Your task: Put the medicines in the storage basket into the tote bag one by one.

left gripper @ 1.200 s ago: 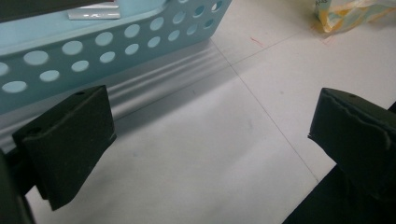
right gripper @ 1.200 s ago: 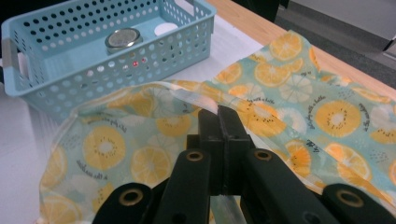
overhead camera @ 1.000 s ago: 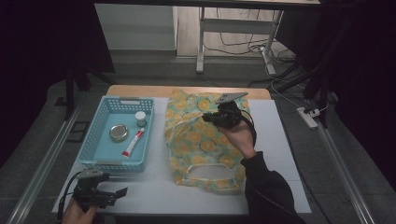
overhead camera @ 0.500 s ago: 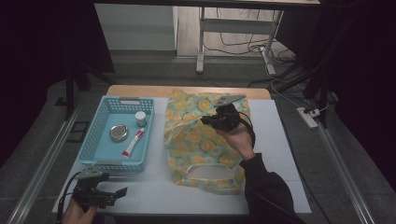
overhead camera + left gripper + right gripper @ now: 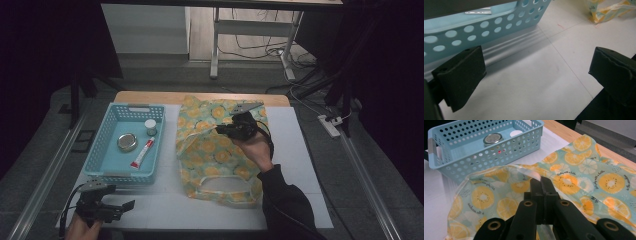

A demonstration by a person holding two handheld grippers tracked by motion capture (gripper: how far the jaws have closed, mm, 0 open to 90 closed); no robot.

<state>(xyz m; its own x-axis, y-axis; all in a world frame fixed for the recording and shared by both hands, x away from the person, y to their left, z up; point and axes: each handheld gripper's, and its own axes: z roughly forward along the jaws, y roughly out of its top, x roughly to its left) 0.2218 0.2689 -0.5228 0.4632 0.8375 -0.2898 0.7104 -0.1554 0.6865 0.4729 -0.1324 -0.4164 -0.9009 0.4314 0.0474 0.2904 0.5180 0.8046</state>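
Little separates this moment from a second earlier: both hands keep their places, and the fruit-print bag (image 5: 215, 150) lies as it did on the white table (image 5: 300, 150), just right of the blue basket (image 5: 107, 165). The right gripper (image 5: 221, 130) still hangs over the bag's upper half, the person's dark-sleeved forearm reaching up from the table's near edge, wrist bent so the tool points left toward the basket. Its jaws are clenched on a raised fold of the bag's clear-coated fabric, which lifts as a ridge at their tips in the right gripper view. The left gripper (image 5: 131, 205) rests low at the table's near left corner, beside the basket's front wall, its jaws released and wide apart with bare tabletop between them.
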